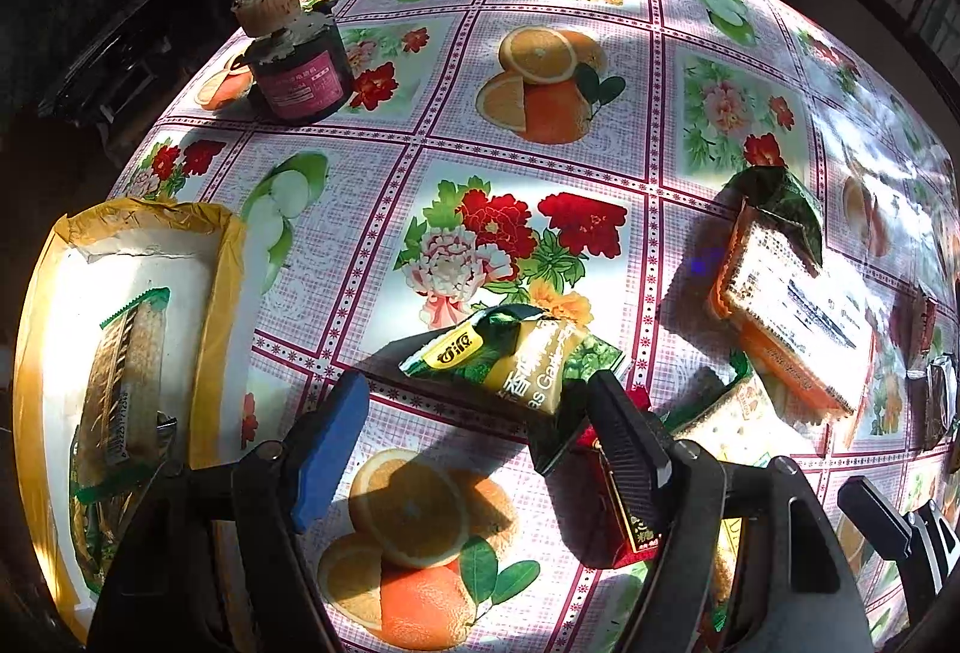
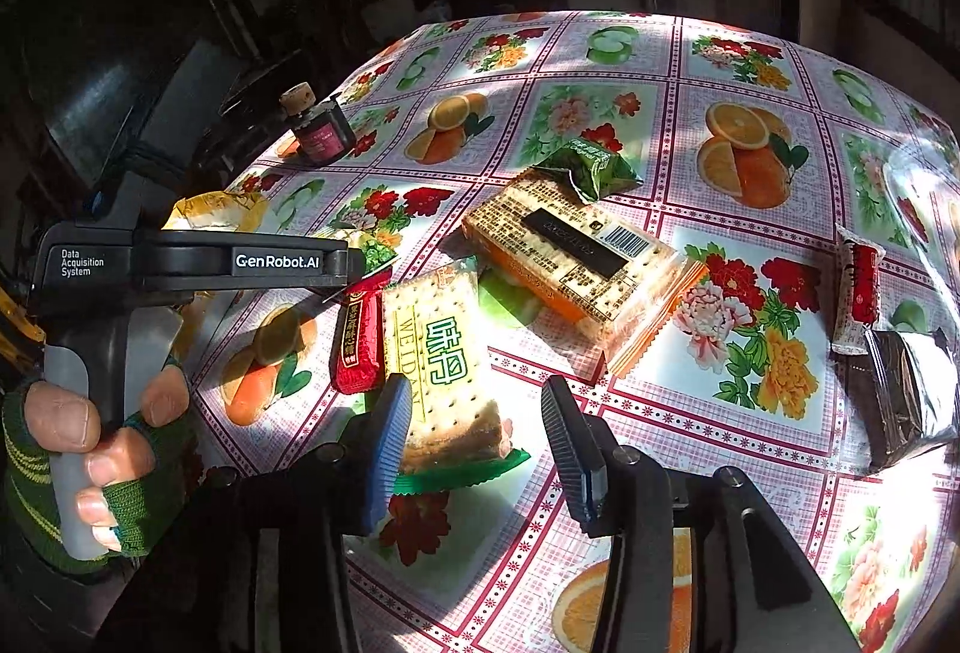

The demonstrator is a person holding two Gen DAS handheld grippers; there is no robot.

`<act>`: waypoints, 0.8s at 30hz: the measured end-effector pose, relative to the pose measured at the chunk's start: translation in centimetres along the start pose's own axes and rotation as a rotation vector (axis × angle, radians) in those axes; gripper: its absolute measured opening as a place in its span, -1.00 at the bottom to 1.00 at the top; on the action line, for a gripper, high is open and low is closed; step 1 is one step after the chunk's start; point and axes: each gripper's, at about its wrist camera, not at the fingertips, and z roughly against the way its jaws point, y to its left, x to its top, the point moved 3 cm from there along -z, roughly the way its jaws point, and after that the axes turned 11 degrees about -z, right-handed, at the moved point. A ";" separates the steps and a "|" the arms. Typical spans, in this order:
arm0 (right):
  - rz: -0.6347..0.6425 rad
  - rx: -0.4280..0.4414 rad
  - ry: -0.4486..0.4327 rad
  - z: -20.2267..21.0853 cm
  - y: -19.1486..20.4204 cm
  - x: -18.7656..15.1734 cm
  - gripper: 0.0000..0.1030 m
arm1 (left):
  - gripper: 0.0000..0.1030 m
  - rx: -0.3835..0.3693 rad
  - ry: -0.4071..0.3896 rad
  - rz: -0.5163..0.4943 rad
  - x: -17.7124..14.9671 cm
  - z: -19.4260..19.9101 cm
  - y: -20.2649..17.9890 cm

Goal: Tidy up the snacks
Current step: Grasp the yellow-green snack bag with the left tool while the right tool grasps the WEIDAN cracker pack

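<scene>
My left gripper [image 1: 480, 419] is open over the tablecloth; a green-yellow snack packet [image 1: 516, 353] lies just ahead between its fingertips, touching the right finger. A yellow-rimmed box [image 1: 222, 257] at the left holds a cracker packet [image 1: 126, 377]. My right gripper [image 2: 477, 425] is open around the near end of a Weidan cracker packet [image 2: 444, 359]. A red packet [image 2: 360, 347] lies left of it, a large orange cracker pack [image 2: 576, 257] behind, with a green packet [image 2: 591, 167] beyond.
A dark jar with a cork lid [image 1: 294, 53] stands at the far left of the table. A small red-white packet [image 2: 858, 287] and a dark foil pack [image 2: 906, 395] lie at the right. The table edge drops off at the left.
</scene>
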 end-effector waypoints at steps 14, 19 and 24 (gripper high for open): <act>0.060 -0.058 0.011 -3.4 1.5 0.4 0.12 | 0.32 -0.069 -0.044 -0.045 1.2 -1.1 -1.4; 0.043 -0.049 0.004 -2.7 1.9 0.2 -0.48 | -0.13 -0.087 -0.049 -0.060 0.6 -0.5 -1.6; 0.039 -0.030 0.023 -2.4 2.3 -0.3 -0.41 | -0.15 -0.143 -0.038 -0.032 -0.3 0.0 -0.6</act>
